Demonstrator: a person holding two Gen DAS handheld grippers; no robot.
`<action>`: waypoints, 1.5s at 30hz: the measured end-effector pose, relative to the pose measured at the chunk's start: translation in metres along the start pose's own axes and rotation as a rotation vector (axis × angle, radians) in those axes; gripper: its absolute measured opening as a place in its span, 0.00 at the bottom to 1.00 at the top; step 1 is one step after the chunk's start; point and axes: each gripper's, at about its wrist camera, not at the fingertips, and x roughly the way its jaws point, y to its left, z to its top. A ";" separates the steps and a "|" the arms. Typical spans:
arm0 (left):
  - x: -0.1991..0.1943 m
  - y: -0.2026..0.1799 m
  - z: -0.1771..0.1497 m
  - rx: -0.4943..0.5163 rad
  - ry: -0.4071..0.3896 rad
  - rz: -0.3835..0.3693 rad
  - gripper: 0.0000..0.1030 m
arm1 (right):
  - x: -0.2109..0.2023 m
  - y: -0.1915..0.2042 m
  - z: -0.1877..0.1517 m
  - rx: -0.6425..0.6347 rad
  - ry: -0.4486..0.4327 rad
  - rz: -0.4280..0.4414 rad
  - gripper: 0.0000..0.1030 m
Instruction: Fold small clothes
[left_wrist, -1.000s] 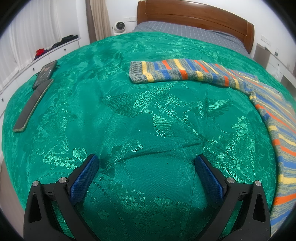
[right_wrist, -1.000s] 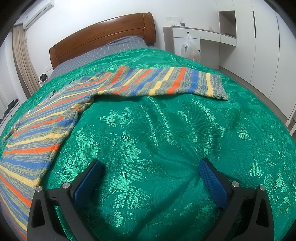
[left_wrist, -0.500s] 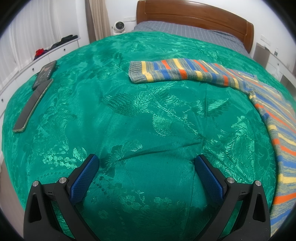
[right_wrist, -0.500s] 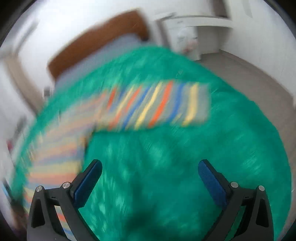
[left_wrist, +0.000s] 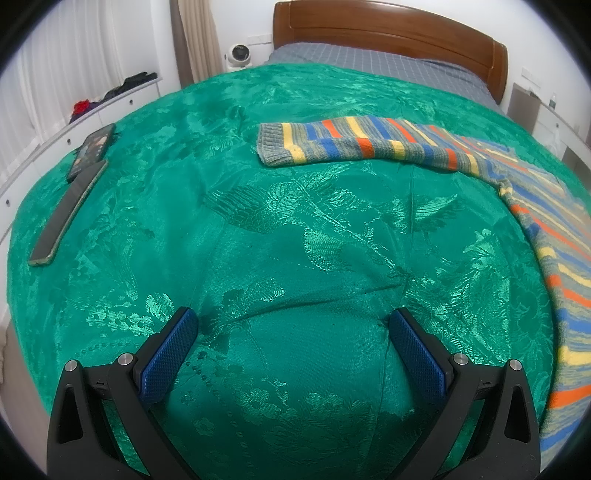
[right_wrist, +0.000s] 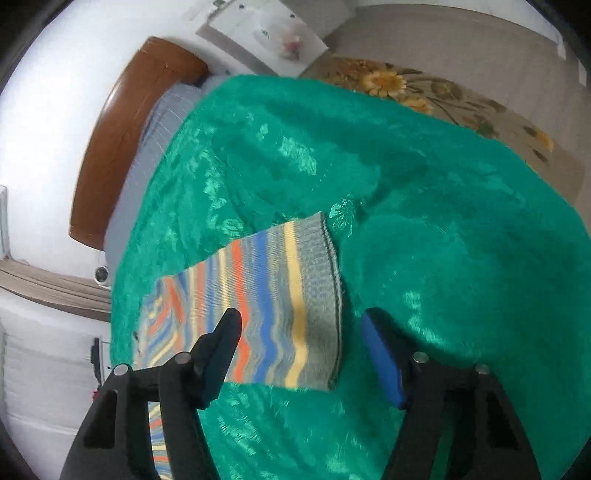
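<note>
Striped sweater (left_wrist: 388, 142) lies flat on the green bedspread (left_wrist: 295, 240), both sleeves spread outward. This layout exposes each cuff for a sleeve-first fold.

Right gripper (right_wrist: 301, 334): released, jaws wide, straddling the right cuff (right_wrist: 317, 295) from above, one finger over the stripes, the other just past the cuff edge. Contact with the cloth cannot be judged; frame is blurred. Judgement: lining up to pinch the cuff and carry the sleeve inward.

Left gripper (left_wrist: 291, 328): released, nothing between the pads, hovering over bare bedspread, well apart from the left cuff (left_wrist: 273, 146).

Sweater: knit, ribbed grey cuffs, bands of blue, orange, yellow. Unfolded. Two phones (left_wrist: 70, 199) sit near the bed's left edge, clear of the garment.
</note>
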 end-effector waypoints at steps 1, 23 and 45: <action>0.000 0.000 0.000 0.000 -0.001 0.001 1.00 | 0.005 -0.001 0.002 0.002 0.004 -0.003 0.62; 0.001 -0.002 0.000 0.006 -0.008 -0.001 1.00 | 0.006 0.325 -0.089 -0.581 -0.024 0.112 0.06; 0.000 -0.001 -0.001 0.007 -0.013 -0.002 1.00 | 0.133 0.209 -0.155 -0.537 0.204 -0.087 0.44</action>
